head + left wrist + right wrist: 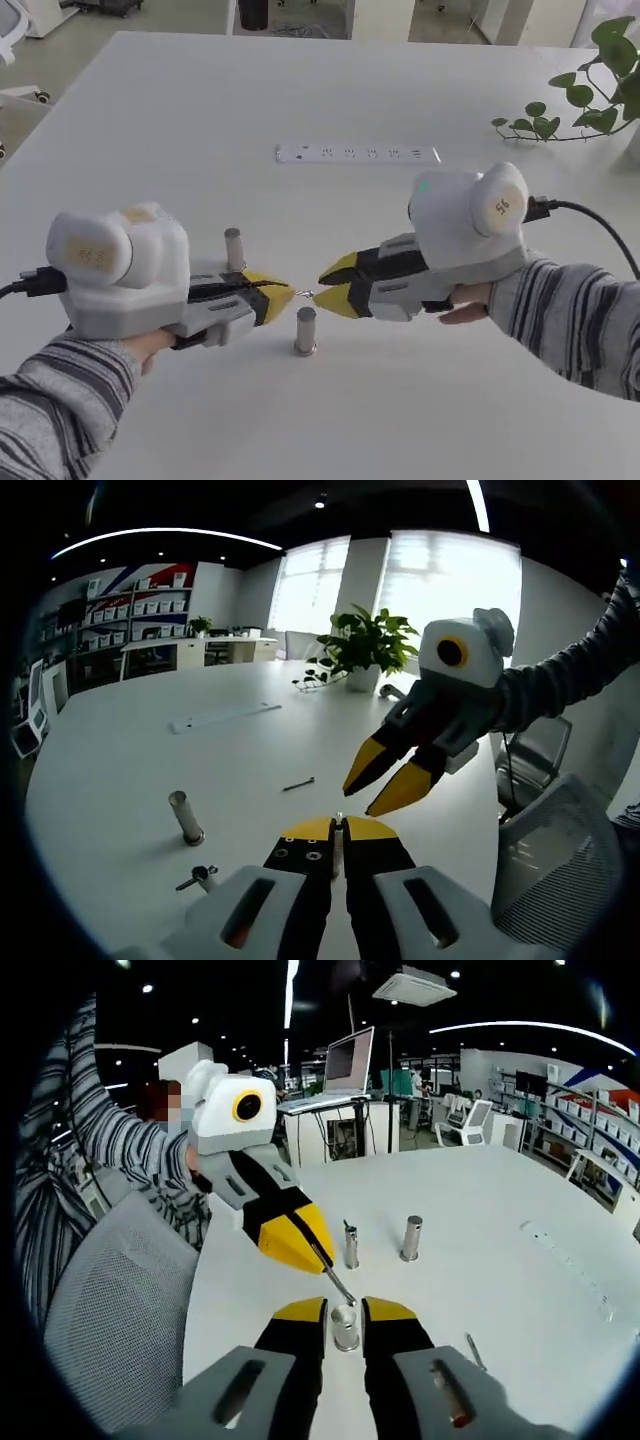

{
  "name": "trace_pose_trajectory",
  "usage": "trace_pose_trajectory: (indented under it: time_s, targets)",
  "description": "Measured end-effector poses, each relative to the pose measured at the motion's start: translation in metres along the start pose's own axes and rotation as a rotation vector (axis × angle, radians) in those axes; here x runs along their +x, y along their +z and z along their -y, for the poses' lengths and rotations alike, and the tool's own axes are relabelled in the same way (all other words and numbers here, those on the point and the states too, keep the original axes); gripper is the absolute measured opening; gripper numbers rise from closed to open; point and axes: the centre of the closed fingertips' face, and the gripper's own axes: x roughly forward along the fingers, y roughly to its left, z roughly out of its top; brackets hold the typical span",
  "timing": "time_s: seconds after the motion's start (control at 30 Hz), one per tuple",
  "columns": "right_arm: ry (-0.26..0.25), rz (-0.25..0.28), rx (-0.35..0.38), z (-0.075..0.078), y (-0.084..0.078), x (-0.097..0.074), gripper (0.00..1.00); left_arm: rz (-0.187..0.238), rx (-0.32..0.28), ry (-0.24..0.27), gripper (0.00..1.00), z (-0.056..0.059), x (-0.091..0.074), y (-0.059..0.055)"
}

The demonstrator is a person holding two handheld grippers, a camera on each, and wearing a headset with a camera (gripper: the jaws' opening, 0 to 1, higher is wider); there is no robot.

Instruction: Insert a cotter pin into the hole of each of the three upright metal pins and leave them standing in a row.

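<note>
The likeliest failure is a miss at the hole. The left gripper (288, 295) has its yellow-tipped black jaws pressed together on one end of a thin, silvery wire cotter pin (335, 1280). The free end slants down to just above the nearest short, polished steel cylinder with a flared foot (305, 331). The wire is slender and springy-looking, so a small tilt of the hand could make it skate off the cylinder's rounded, glossy side (I cannot make out the hole itself). A sideways push is the second hazard. The cylinder is tall for its small foot and stands on a smooth, matte white table (420, 400), so I judge it would slide or topple rather than resist.

The right gripper (330, 283) hovers just above and beside the cylinder, its jaws parted and holding nothing. In the right gripper view they frame the cylinder, though I cannot tell whether they touch it. Closing them off-centre could also tip it.

Beyond the cylinder stand a second bare steel pin (234, 248) and a third steel pin with a cotter pin through its top (351, 1245). A spare loose cotter pin (298, 783) lies flat, well apart from the cylinder.
</note>
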Motion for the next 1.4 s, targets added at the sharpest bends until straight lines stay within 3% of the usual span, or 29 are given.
trace_pose_trajectory:
  time_s: [0.07, 0.17, 0.27, 0.4, 0.5, 0.83, 1.1, 1.4]
  targets:
    - [0.032, -0.005, 0.074, -0.004, -0.004, -0.001, 0.11, -0.005, 0.007, -0.019, 0.00, 0.002, -0.001, -0.002]
    - [0.039, 0.002, 0.086, 0.003, -0.009, -0.004, 0.12, -0.001, 0.022, -0.044, 0.00, 0.006, -0.004, -0.002]
    - [0.092, 0.021, 0.166, -0.005, -0.011, -0.006, 0.13, 0.016, 0.021, -0.080, 0.00, 0.012, -0.006, -0.001]
    - [0.106, 0.019, 0.181, -0.011, -0.013, -0.007, 0.12, 0.022, 0.014, -0.102, 0.00, 0.016, -0.008, -0.002]
    - [0.156, 0.023, 0.222, -0.020, -0.014, -0.008, 0.12, 0.027, 0.010, -0.116, 0.00, 0.018, -0.009, -0.002]
    - [0.232, 0.047, 0.223, -0.038, -0.011, -0.008, 0.09, 0.024, 0.022, -0.185, 0.00, 0.033, -0.010, -0.004]
    - [0.255, 0.047, 0.229, -0.043, -0.013, -0.006, 0.06, 0.051, 0.013, -0.216, 0.00, 0.041, -0.011, 0.004]
    - [0.269, 0.064, 0.218, -0.047, -0.006, -0.007, 0.02, 0.050, -0.003, -0.236, 0.00, 0.045, -0.011, 0.003]
